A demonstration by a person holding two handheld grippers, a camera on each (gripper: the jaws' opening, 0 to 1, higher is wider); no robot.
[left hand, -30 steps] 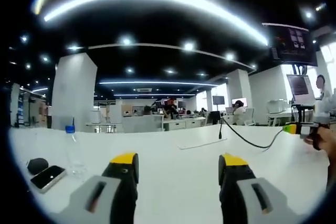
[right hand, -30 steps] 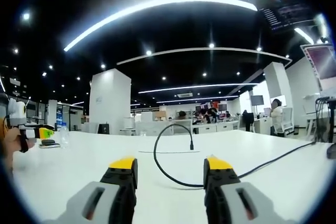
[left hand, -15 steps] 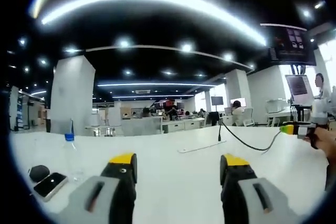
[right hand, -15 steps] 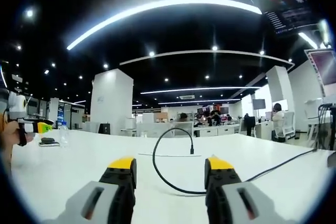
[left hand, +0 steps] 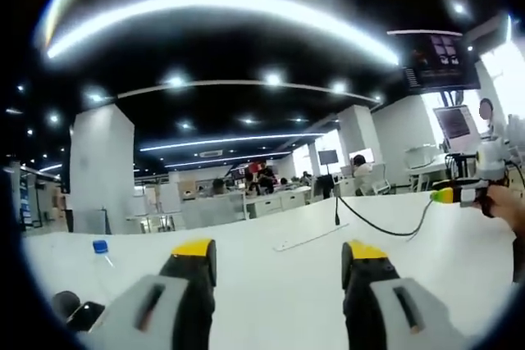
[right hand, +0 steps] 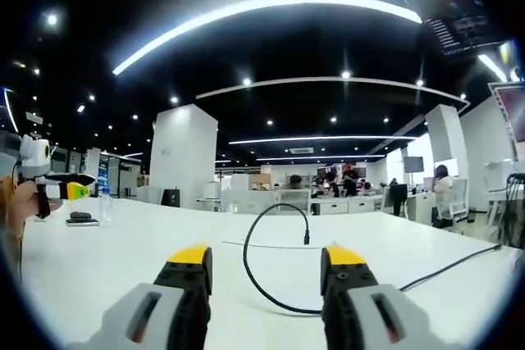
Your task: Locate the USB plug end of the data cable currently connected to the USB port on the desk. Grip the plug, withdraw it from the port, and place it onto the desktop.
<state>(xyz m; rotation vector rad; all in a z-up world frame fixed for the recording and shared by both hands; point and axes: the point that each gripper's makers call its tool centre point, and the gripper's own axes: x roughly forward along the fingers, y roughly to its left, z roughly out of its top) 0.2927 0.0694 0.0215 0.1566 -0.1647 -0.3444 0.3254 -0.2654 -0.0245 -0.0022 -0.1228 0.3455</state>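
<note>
Jaws of the left gripper (left hand: 279, 256), grey with yellow tips, are rising level from the bottom of the left gripper view, standing wide apart with nothing between them and hovering above the broad white desk (left hand: 271, 284). At the lower left edge a dark phone (left hand: 84, 315) is lying beside a small dark rounded object (left hand: 63, 303), and a clear plastic bottle with a blue cap (left hand: 101, 249) is standing just beyond them. Farther off, a thin black data cable (left hand: 379, 225) is curving across the desktop, its plug end (left hand: 336, 219) standing upright in a flat pale strip set in the desk. At the right edge a hand (left hand: 502, 205) is holding the other gripper.

Spread equally wide and empty, the right gripper (right hand: 267, 256) is pointing level over the same desk (right hand: 123, 243), with the cable (right hand: 254, 260) looping ahead to the upright plug (right hand: 306, 238). A hand (right hand: 25, 202) is gripping the other gripper at the left edge.
</note>
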